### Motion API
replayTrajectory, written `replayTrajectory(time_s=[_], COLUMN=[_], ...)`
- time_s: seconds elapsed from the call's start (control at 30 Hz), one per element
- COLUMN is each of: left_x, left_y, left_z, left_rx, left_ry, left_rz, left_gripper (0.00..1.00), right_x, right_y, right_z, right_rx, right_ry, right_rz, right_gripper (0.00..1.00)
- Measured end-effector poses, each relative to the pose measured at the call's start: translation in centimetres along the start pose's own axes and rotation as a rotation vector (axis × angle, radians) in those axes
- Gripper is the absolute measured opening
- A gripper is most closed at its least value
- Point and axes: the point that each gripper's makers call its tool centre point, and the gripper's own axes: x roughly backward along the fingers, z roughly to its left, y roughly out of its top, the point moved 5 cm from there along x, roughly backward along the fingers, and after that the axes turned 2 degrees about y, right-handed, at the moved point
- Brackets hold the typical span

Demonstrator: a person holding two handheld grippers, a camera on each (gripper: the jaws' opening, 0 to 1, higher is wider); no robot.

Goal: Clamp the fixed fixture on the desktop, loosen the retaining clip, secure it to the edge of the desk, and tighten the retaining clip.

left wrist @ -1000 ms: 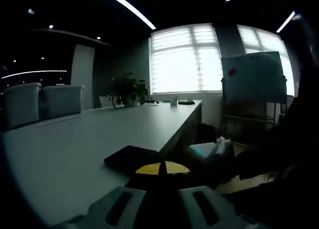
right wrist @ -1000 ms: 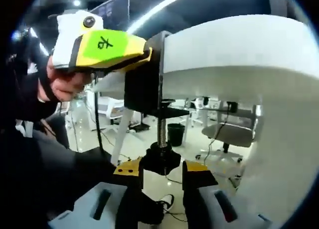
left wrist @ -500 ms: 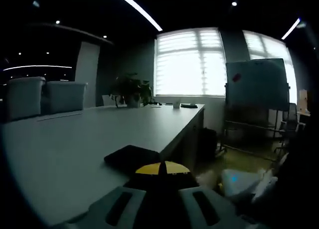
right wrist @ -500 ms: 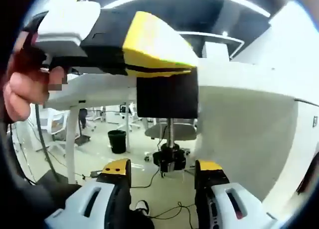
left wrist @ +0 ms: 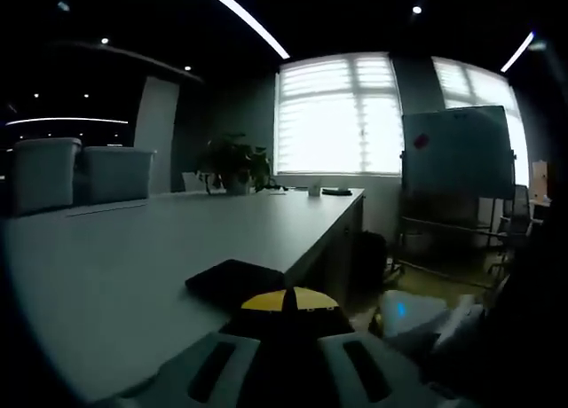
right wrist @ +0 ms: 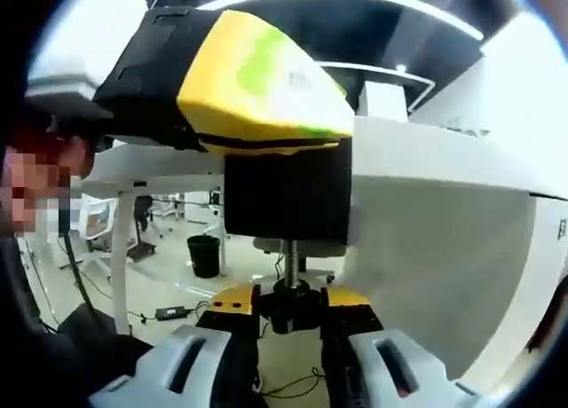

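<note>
Right tool (right wrist: pixel 290 312) had its yellow-tipped jaws pressed onto the black knob (right wrist: pixel 289 302) of the threaded screw on the black clamp fixture (right wrist: pixel 286 197), which sat under the white tabletop's edge (right wrist: pixel 417 151). Above it, the left tool (right wrist: pixel 257 84) held the fixture's top. Beyond lay a bright office floor with a black bin (right wrist: pixel 203 256).

From the left tool (left wrist: pixel 287 300), jaws closed on the black fixture (left wrist: pixel 235 281), the long grey tabletop (left wrist: pixel 133 248) ran toward bright blinded windows (left wrist: pixel 337 115), a potted plant (left wrist: pixel 232 164) and a whiteboard (left wrist: pixel 457 151).
</note>
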Motion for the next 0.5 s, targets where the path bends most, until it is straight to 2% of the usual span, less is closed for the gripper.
replayTrajectory(time_s=[0.07, 0.23, 0.37, 0.4, 0.43, 0.5], left_x=[0.0, 0.0, 0.0, 0.0, 0.0, 0.0], left_y=[0.0, 0.0, 0.0, 0.0, 0.0, 0.0], left_z=[0.0, 0.1, 0.1, 0.1, 0.2, 0.3], left_rx=[0.012, 0.030, 0.018, 0.016, 0.015, 0.011], left_ry=[0.002, 0.004, 0.010, 0.012, 0.012, 0.007], left_rz=[-0.007, -0.018, -0.018, -0.018, -0.018, -0.016], left_gripper=[0.01, 0.01, 0.01, 0.01, 0.01, 0.01], right_x=[0.0, -0.4, -0.5, -0.6, -0.6, -0.7], right_y=[0.0, 0.2, 0.3, 0.2, 0.2, 0.2], right_z=[-0.2, -0.7, -1.1, -1.1, -1.2, -1.2], right_rx=[0.022, 0.088, 0.081, 0.058, 0.079, 0.062], right_ry=[0.048, 0.260, 0.470, 0.511, 0.545, 0.621], right_rz=[0.005, 0.029, 0.008, 0.007, 0.001, -0.001], right_gripper=[0.24, 0.24, 0.24, 0.24, 0.24, 0.24])
